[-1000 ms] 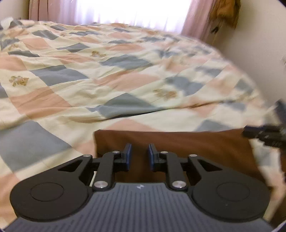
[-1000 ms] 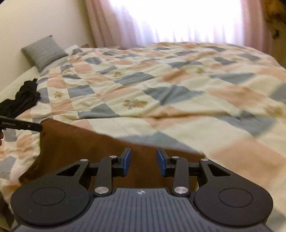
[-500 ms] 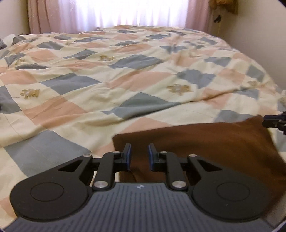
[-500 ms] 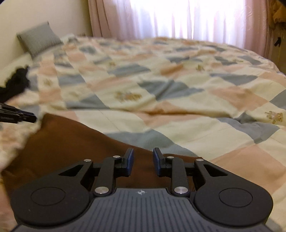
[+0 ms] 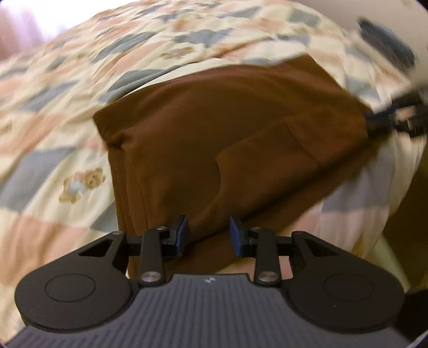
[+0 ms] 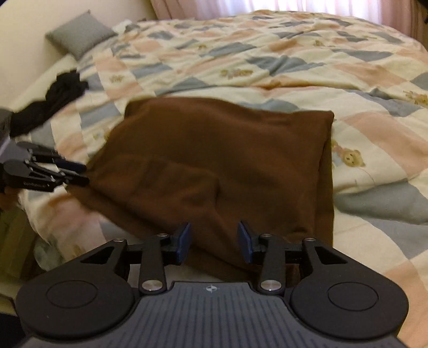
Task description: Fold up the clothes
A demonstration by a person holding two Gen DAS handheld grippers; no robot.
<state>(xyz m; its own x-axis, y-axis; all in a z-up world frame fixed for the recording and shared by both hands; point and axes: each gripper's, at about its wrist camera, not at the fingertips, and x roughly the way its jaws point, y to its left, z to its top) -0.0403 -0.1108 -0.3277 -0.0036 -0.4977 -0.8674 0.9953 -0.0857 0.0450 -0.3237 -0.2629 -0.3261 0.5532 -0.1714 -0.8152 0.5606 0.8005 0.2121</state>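
Note:
A brown garment (image 5: 227, 133) lies folded flat on the checked quilt (image 5: 80, 80), close to the bed's near edge. My left gripper (image 5: 207, 227) hangs over its near hem. The jaws are opening, with cloth lying below the gap and the blue pads clear of it. In the right wrist view the same garment (image 6: 219, 160) fills the middle. My right gripper (image 6: 214, 230) is over its near edge, jaws opening too, pads off the cloth. Each gripper shows in the other's view at a side corner of the garment: the right gripper (image 5: 396, 117), the left gripper (image 6: 72, 171).
A heap of black clothing (image 6: 50, 104) lies on the quilt's left side, with a grey pillow (image 6: 80, 34) behind it. Pink curtains (image 6: 171, 8) hang at the far end. The bed's near edge drops away just below both grippers.
Both grippers have drawn back toward the bed's near edge and tipped down, so more of the brown garment shows. Both jaws stand wider. The left view has rolled.

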